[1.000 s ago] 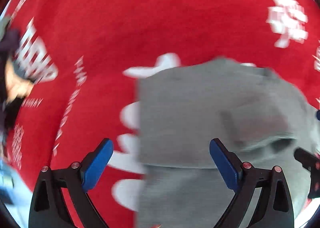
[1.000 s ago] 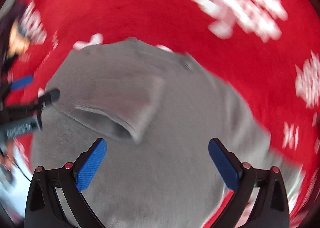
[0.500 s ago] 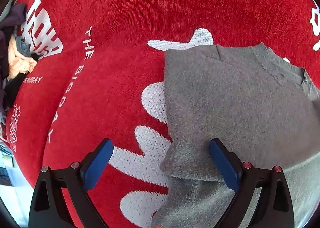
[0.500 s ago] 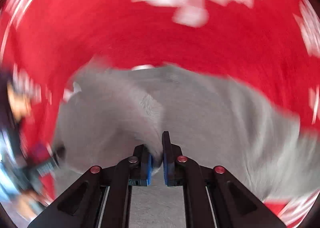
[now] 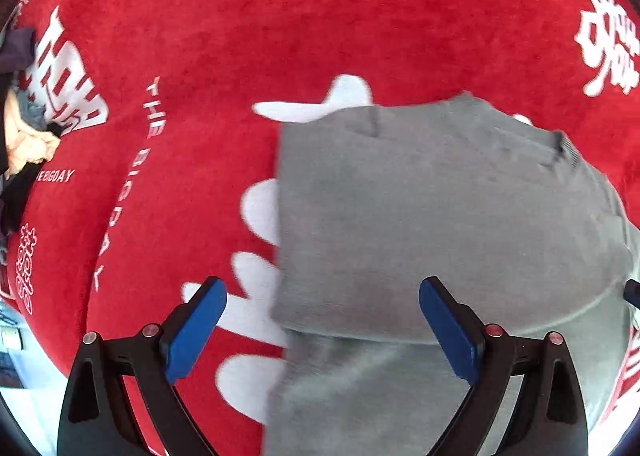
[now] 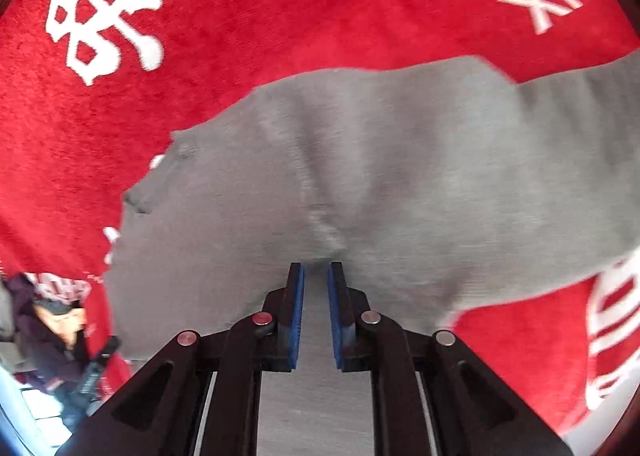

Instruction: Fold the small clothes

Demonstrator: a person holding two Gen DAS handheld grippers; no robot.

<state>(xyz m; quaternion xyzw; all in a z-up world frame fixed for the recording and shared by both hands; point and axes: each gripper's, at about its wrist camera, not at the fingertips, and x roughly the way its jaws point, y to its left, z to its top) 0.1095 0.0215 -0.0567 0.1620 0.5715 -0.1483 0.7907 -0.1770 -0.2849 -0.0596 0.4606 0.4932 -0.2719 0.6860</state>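
- The right gripper (image 6: 316, 276) is clenched on a pinch of the grey garment (image 6: 400, 159): its jaws have just been closing, the blue pads stand nearly together at the lower middle of the right wrist view, and a ridge of knit puckers up from between the tips.
- The left gripper (image 5: 322, 320) is released, its two blue pads set wide at the bottom of the left wrist view. The left edge of the garment and a folded hem line lie between them, but neither pad presses the cloth.
- The grey garment (image 5: 440, 207) lies on the red blanket (image 5: 280, 15), taking up the centre and right of the left wrist view. In the right wrist view it fills the middle band, and a limb of it, probably a sleeve, runs off towards the upper right.
- Step in hand, as I judge it: a fold is under way. One layer already lies doubled over the lower part, and the right gripper has taken hold of cloth to carry across.
- The next move would call for lifting the pinched fabric and laying it over the body so the edges line up. The left gripper could pin the near edge so the knit does not drag on the blanket.
- Both grippers point steeply down at the cloth, close over it.
- A pile of other clothes (image 5: 24, 143) sits at the far left edge of the left wrist view, well apart from the garment.
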